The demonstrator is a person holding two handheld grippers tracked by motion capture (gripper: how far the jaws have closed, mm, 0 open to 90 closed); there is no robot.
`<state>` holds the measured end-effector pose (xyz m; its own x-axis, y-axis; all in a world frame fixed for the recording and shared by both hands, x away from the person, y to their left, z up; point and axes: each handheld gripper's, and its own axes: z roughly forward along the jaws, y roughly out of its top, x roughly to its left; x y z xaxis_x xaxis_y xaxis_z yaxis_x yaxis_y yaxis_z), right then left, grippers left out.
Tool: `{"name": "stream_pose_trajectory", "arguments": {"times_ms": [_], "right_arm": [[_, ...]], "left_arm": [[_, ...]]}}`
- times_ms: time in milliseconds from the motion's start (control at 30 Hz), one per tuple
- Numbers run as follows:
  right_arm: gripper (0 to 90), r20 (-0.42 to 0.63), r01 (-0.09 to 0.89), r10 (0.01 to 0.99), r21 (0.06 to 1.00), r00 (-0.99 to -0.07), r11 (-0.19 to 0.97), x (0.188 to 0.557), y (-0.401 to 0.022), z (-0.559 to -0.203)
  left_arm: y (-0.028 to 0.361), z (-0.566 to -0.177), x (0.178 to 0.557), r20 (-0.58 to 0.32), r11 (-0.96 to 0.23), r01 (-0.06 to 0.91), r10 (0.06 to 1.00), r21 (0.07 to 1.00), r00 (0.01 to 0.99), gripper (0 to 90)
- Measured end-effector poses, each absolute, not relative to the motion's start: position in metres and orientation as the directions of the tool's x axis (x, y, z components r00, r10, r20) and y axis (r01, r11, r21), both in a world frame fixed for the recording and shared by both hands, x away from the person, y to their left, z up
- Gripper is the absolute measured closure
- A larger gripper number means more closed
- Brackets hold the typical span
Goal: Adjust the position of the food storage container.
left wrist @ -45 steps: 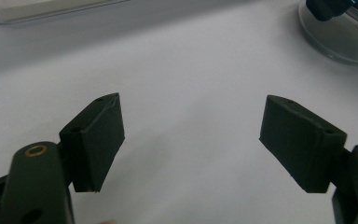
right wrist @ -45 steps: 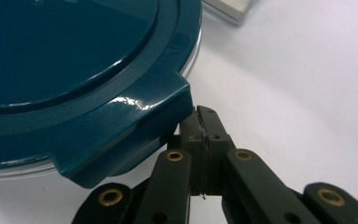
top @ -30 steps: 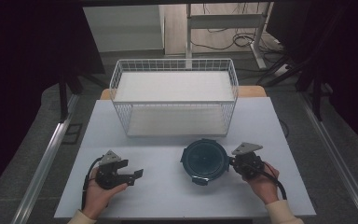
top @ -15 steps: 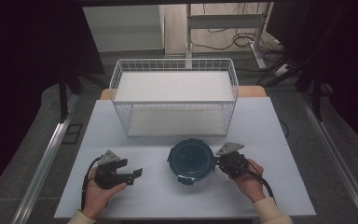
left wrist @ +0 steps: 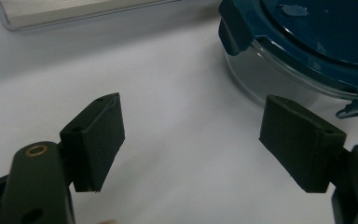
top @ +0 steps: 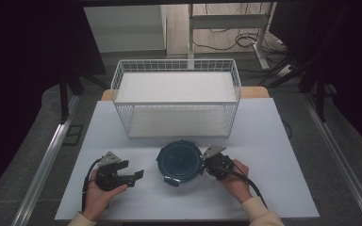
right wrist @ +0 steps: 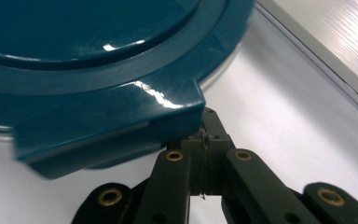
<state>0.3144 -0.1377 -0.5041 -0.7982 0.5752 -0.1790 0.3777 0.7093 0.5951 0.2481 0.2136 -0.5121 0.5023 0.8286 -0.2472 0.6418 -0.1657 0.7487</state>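
Round clear container (top: 179, 161), blue lid on, upright before basket (top: 176, 97)

1 lidded container (top: 179, 162), 1 wire basket (top: 176, 101), 1 table (top: 273, 141), 2 tools: left (top: 139, 174), right (top: 204, 165)

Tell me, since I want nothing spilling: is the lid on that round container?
On. The blue lid covers the clear container, but one clip near the left gripper sticks out, seemingly unlatched.
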Motion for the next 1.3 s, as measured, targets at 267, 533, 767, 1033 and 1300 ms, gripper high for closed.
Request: {"name": "stream_pose_trajectory", "arguments": {"times_ms": [267, 533, 767, 1033, 1300], "right_arm": [[89.7, -0.17, 0.4, 0.593, 0.592, -0.787, 0.7, 0.319, -0.139, -0.507], [89.6, -0.136, 0.419, 0.633, 0.642, -0.762, 0.642, 0.319, -0.148, -0.499], [89.4, -0.099, 0.425, 0.668, 0.701, -0.738, 0.573, 0.304, -0.166, -0.489], [62.6, 0.028, 0.479, 0.73, 0.772, -0.683, 0.418, 0.288, -0.197, -0.48], [30.7, 0.128, 0.516, 0.776, 0.81, -0.618, 0.277, 0.281, -0.21, -0.48]], "left_arm": [[0.214, -0.512, 0.248, -0.248, -0.164, 0.643, 0.83, 0.749, 0.5, 21.7], [0.216, -0.512, 0.248, -0.25, -0.159, 0.641, 0.83, 0.751, 0.499, 21.7], [0.22, -0.511, 0.247, -0.257, -0.145, 0.64, 0.832, 0.754, 0.492, 21.7], [0.219, -0.509, 0.246, -0.259, -0.144, 0.64, 0.831, 0.755, 0.492, 21.6], [0.22, -0.511, 0.246, -0.263, -0.145, 0.645, 0.83, 0.75, 0.492, 21.5]]}}
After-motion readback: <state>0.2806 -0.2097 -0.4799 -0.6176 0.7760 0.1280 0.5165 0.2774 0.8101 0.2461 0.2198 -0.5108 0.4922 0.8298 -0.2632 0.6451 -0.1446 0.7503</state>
